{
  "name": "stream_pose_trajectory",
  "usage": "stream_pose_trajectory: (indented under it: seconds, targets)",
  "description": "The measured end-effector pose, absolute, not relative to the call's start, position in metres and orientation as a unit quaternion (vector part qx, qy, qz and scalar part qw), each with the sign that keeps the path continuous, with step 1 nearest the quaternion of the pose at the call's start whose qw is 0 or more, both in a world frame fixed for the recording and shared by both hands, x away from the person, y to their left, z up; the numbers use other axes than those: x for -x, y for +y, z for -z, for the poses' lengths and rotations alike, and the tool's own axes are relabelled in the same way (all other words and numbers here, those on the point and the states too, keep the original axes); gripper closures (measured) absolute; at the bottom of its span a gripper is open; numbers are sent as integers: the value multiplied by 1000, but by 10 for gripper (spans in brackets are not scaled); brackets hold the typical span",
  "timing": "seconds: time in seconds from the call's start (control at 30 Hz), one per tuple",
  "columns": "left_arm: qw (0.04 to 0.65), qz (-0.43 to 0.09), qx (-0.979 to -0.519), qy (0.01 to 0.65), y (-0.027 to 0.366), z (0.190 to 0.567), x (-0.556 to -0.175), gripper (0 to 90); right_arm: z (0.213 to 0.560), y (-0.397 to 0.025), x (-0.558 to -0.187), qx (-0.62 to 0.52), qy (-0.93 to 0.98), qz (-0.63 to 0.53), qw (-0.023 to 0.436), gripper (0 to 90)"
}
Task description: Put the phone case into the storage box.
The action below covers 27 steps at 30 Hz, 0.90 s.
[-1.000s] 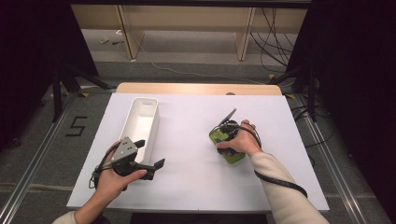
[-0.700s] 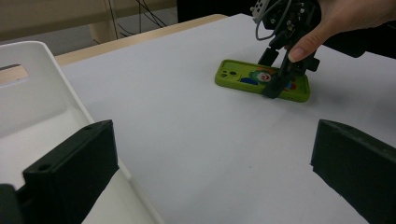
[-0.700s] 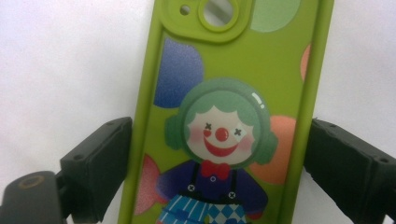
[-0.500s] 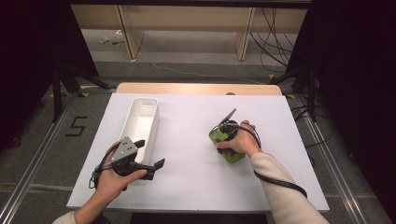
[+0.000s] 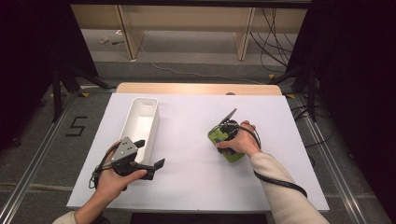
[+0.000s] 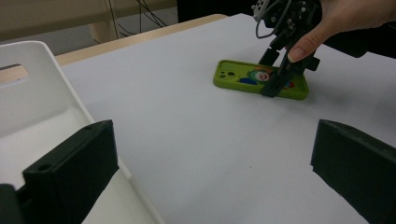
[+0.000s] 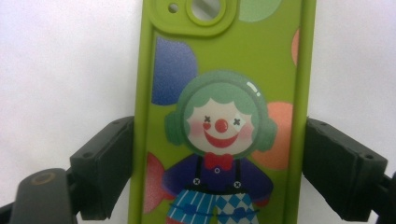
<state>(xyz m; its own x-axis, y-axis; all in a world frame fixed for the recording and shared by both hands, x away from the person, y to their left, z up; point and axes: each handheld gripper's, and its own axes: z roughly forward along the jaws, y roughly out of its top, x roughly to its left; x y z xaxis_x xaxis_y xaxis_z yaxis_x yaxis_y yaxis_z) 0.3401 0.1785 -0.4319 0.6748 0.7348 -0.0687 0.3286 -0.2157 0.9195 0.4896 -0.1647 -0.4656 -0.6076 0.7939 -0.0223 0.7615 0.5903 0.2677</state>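
Only "5" (image 5: 77, 126) reads, on the floor.

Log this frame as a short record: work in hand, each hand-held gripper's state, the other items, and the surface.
work: gripping a green phone case lying flat on the table
right hand-held gripper: jaws on either long side of the case, at its edges; grip not confirmed
left hand-held gripper: open, holding nothing, by the bin's near end
bin: white, long, nothing visible inside
surface: white table
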Motion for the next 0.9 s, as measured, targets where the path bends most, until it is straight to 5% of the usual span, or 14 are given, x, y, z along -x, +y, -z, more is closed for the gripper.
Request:
stream_pose_trajectory:
  seconds: [0.9]
  targets:
    - [519, -195, -753, 354, 179, 432, -341, 2, 453, -167, -486, -445, 879, -153, 74, 170]
